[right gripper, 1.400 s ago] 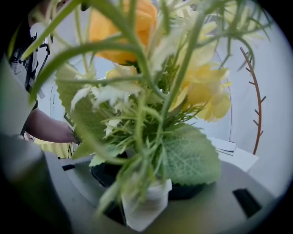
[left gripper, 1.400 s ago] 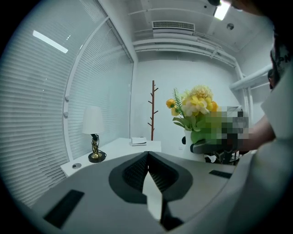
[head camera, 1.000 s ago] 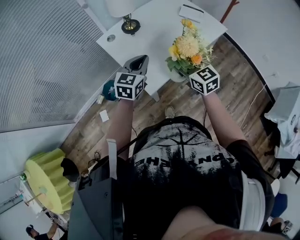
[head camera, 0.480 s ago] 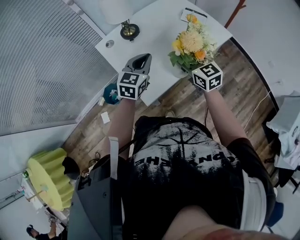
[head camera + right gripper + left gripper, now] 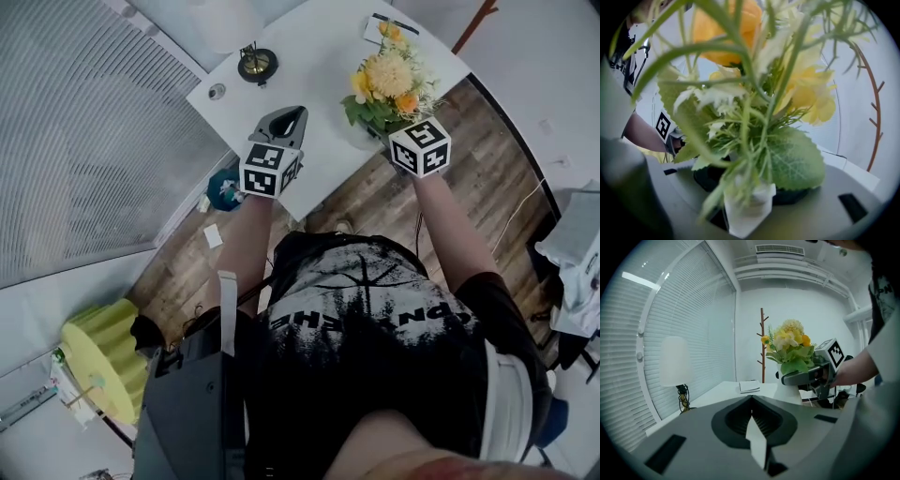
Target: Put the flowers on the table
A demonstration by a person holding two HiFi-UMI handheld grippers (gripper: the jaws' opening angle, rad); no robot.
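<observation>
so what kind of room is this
Likely an office or a home study: a white table with a lamp, slatted window blinds, a wooden coat stand and a wood-plank floor.

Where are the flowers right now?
Head view, upper right: the flowers are held by the right tongs at the white table's near edge.

Bright, even daylight comes through the slatted blinds (image 5: pixel 693 324), where one pale streak glares high up. In the head view the white surface (image 5: pixel 309 66) is nearly washed out and shadows are faint. Both gripper views bend straight lines and darken to black at the corners. In the right gripper view the flowers (image 5: pixel 754 117) are close and blurred.
</observation>
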